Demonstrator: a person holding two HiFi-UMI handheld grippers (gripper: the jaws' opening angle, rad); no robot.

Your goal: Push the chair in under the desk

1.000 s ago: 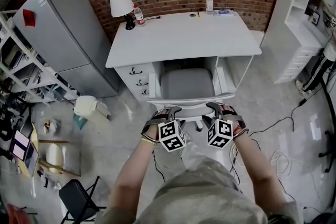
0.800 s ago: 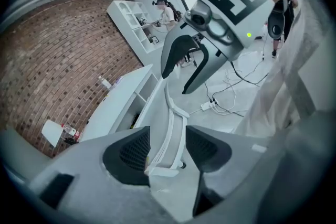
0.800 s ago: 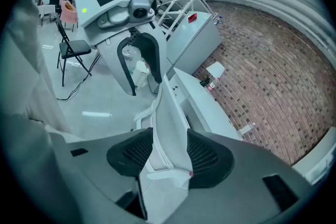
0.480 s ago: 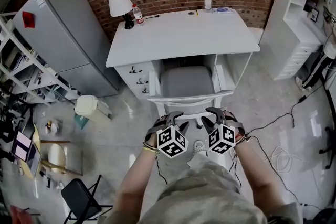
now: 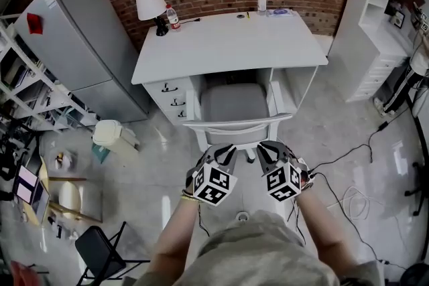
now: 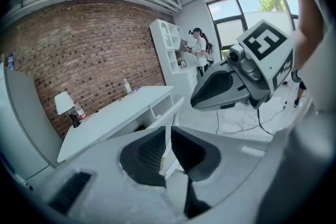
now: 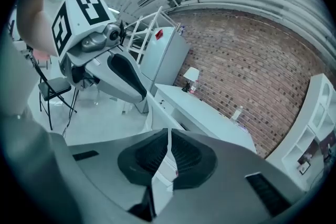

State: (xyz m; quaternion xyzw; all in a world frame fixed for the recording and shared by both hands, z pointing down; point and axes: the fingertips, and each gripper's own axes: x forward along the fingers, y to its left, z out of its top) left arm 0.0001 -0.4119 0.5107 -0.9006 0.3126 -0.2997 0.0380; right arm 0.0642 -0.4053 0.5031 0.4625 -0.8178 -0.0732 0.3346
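Observation:
The chair sits tucked between the desk's drawer unit and side panel, its grey seat (image 5: 234, 104) under the white desk (image 5: 228, 43). Its white backrest rail (image 5: 238, 124) faces me. My left gripper (image 5: 223, 156) and right gripper (image 5: 268, 153) hover side by side just short of that rail, touching nothing. Both pairs of jaws have just been closing, and now only a thin slit separates the pads, with nothing between them. In the left gripper view, the left gripper (image 6: 167, 150) points at the desk (image 6: 115, 118). The right gripper (image 7: 168, 157) looks along the same desk (image 7: 205, 113).
A lamp (image 5: 149, 7) and two bottles (image 5: 173, 15) (image 5: 261, 0) stand on the desk's far edge. A grey cabinet (image 5: 74, 37) is at left, white shelving (image 5: 382, 17) at right. Cables (image 5: 348, 157) trail on the floor, with a white bin (image 5: 110, 134) at the left. A person (image 6: 199, 50) stands by the shelving.
Both grippers have drawn back from the chair's backrest toward me, rolled, and their jaws have gone from wide open to nearly closed. The chair stays under the desk.

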